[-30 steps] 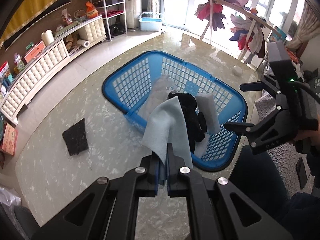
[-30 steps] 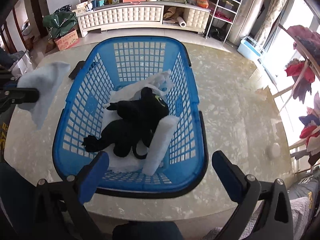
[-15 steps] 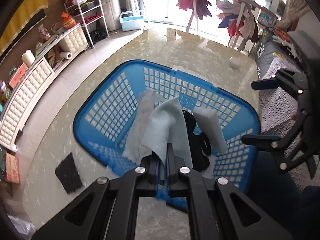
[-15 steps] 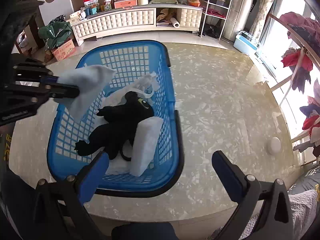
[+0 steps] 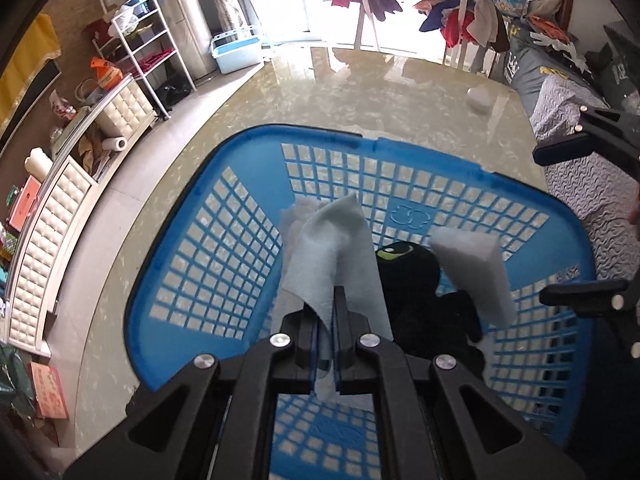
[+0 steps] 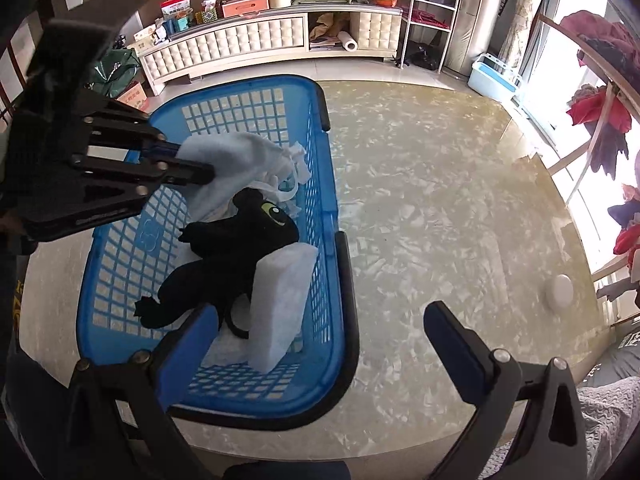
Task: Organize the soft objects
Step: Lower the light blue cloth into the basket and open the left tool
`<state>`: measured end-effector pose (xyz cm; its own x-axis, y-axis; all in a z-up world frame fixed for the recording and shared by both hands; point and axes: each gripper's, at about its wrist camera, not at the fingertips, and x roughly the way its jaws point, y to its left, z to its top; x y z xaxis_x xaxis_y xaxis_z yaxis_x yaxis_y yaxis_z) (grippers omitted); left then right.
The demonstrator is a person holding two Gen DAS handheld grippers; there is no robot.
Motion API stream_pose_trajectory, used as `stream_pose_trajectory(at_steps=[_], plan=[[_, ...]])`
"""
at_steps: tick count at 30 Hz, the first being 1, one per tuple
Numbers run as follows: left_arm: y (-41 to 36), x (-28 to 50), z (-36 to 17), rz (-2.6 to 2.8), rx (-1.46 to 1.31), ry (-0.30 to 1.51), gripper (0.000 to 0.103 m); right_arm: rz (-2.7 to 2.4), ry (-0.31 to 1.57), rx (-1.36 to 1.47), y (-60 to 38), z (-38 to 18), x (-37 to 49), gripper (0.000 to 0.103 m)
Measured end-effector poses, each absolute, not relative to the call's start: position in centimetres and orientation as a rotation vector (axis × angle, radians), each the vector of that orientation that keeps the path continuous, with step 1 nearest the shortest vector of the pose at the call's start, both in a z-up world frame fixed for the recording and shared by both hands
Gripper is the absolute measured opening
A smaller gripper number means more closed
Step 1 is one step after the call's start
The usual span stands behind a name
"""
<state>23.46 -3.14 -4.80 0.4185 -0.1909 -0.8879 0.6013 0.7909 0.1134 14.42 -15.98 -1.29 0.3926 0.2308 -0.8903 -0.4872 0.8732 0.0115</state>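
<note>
A blue laundry basket sits on the marble tabletop. Inside it lie a black plush toy, a white foam block and a white crumpled cloth. My left gripper is shut on a pale blue cloth and holds it over the basket's inside, above the plush toy. My right gripper stands open and empty at the basket's near right corner; its fingers show at the right edge of the left wrist view.
A small white round object lies on the table toward the window. A cream cabinet, a wire shelf, a drying rack with clothes and a grey patterned seat surround the table.
My left gripper has carried the pale blue cloth from outside the basket's edge to over its inside and lower. The right gripper has drifted slightly right, past the basket's rim.
</note>
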Motion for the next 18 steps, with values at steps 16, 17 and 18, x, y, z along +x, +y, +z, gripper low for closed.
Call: stream_pose_trajectory(at_steps=[16,17,18], plan=[[-3.7,25.2,-6.5,-0.525,0.508,1.077,0.013,0.459,1.105,-0.267,-16.4,-2.5,16.0,0.103],[-3.7,25.2,-6.5,-0.519,0.51,1.078,0.016,0.459,1.105,-0.267,-16.4,-2.4,16.0,0.103],[-3.6,25.3,-6.5,-0.521,0.504,1.083,0.019,0.46,1.105,-0.268,-16.4,-2.5,16.1,0.103]])
